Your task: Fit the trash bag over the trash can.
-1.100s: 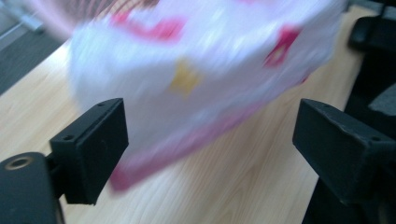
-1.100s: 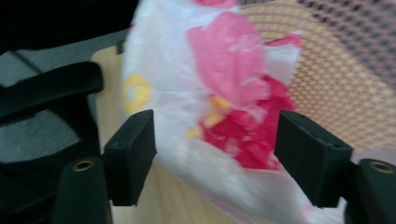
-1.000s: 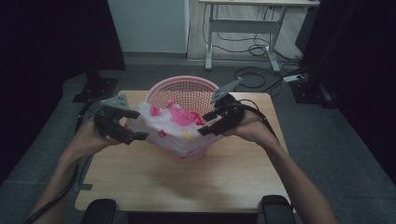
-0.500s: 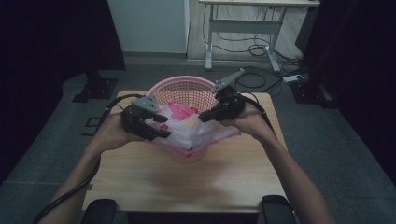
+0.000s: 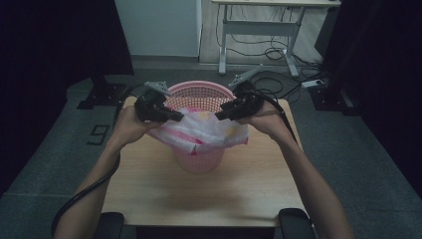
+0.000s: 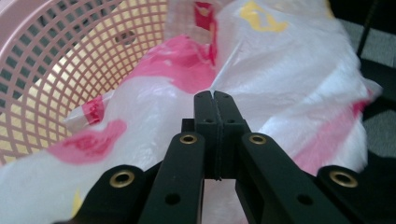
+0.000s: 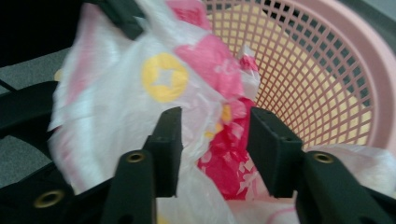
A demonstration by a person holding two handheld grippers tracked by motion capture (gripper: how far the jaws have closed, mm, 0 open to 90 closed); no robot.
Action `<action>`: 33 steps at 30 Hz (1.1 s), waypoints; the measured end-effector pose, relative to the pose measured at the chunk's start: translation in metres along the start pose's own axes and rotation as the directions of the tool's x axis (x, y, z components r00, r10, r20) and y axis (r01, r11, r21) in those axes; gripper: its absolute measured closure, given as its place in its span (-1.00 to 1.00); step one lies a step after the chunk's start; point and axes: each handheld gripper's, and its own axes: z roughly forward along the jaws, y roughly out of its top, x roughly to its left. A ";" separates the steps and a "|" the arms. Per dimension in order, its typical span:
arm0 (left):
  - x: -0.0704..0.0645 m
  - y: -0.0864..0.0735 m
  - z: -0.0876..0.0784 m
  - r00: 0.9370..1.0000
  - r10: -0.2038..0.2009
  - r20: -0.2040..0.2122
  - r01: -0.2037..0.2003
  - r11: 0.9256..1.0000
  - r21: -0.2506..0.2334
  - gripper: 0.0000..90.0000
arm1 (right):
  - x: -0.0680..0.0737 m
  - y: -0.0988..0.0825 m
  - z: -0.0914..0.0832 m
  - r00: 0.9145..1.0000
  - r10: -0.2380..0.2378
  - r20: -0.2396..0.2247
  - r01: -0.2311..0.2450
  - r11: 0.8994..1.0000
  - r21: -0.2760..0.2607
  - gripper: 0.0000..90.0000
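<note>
The plastic bag (image 5: 204, 132) — white with pink and yellow prints — lies draped over the near rim of the pink basket (image 5: 199, 92), which stands on the wooden table (image 5: 199, 194). The left gripper (image 5: 175, 117) has just clenched on the bag's edge. The right gripper (image 5: 219, 116) has just been opening — its jaws stand apart with crumpled film between them, not pinched.

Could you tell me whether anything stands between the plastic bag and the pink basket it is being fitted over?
Nothing visible does: the plastic bag already drapes over the near rim of the pink basket, whose mesh inside looks bare.
</note>
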 end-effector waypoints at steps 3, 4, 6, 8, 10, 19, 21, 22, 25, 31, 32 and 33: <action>0.006 0.001 0.003 1.000 -0.022 0.000 0.022 1.000 -0.003 0.99 | 0.008 0.000 -0.008 0.999 -0.006 -0.037 0.006 1.000 -0.013 0.11; 0.007 0.001 0.003 1.000 -0.027 0.001 0.027 1.000 -0.004 0.99 | 0.012 -0.001 -0.009 0.999 -0.016 -0.049 0.016 1.000 -0.006 0.10; 0.009 0.000 0.004 0.999 -0.034 0.004 0.034 0.999 -0.008 0.99 | 0.022 -0.003 -0.007 0.996 -0.045 -0.072 0.046 0.999 0.016 0.07; 0.009 -0.001 0.003 0.999 -0.036 0.005 0.036 0.999 -0.012 0.98 | 0.027 -0.004 -0.004 0.994 -0.061 -0.092 0.064 0.998 0.026 0.07; 0.008 -0.002 0.002 0.999 -0.040 0.008 0.041 0.999 -0.023 0.97 | 0.038 -0.006 0.006 0.986 -0.089 -0.139 0.095 0.995 0.037 0.07; 0.005 -0.011 -0.010 1.000 -0.025 -0.006 0.024 0.999 -0.042 0.48 | 0.042 0.001 0.018 0.980 -0.103 -0.169 0.121 0.988 0.097 0.99; 0.005 -0.012 -0.015 1.000 -0.021 -0.002 0.021 0.998 -0.055 0.29 | 0.040 0.002 0.017 0.982 -0.097 -0.164 0.114 0.989 0.094 0.99; 0.004 -0.013 -0.022 1.000 -0.015 -0.005 0.014 0.998 -0.066 0.21 | 0.035 0.006 0.015 0.988 -0.091 -0.124 0.102 0.991 0.084 0.99; -0.001 -0.012 -0.033 1.000 0.014 0.003 -0.014 0.995 -0.095 0.04 | 0.025 0.013 0.012 0.993 -0.075 -0.089 0.081 0.995 0.066 0.99; -0.013 -0.008 -0.047 0.994 0.108 0.030 -0.104 0.987 -0.124 -0.30 | 0.004 0.030 0.015 0.999 -0.030 -0.021 0.031 0.999 0.042 0.99; -0.016 -0.006 -0.048 0.991 0.123 0.044 -0.117 0.985 -0.129 -0.31 | 0.002 0.032 0.016 0.999 -0.033 -0.013 0.033 0.999 0.042 0.99; -0.017 -0.006 -0.048 0.990 0.132 0.042 -0.126 0.984 -0.125 -0.32 | -0.001 0.034 0.017 1.000 -0.025 -0.005 0.025 0.999 0.042 0.99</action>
